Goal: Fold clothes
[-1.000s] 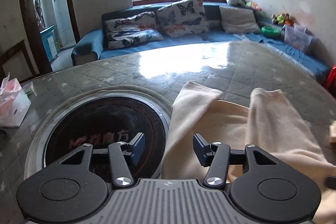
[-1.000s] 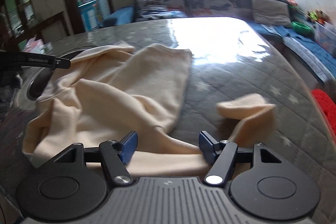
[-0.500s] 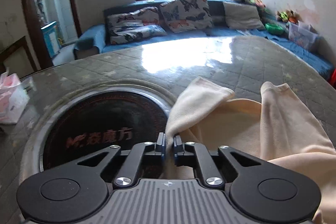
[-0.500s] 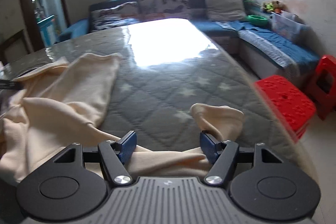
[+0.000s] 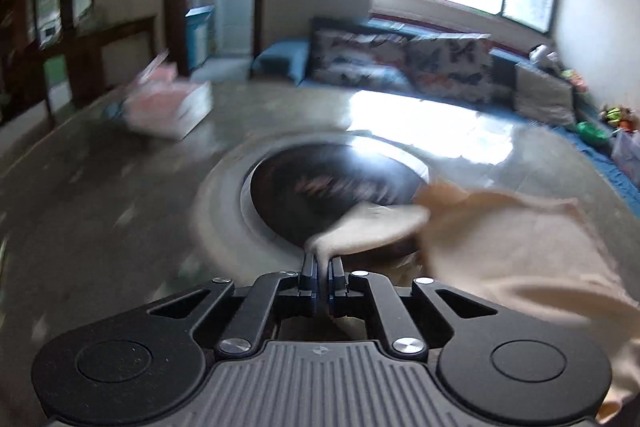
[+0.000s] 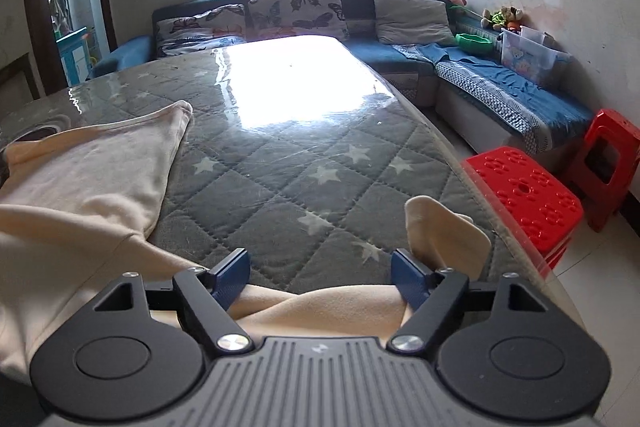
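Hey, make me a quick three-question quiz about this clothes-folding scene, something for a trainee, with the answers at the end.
1. True or false: the left gripper is shut on the cream garment.
2. Which gripper stands open? A) left B) right C) both
3. Fill in: beside the table's right edge, on the floor, stand two ____ stools.

Key:
1. True. Its jaws pinch a fold of the cloth above the dark round inset.
2. B. The right gripper is spread wide over the garment's near edge, pads not pressing it.
3. Red.
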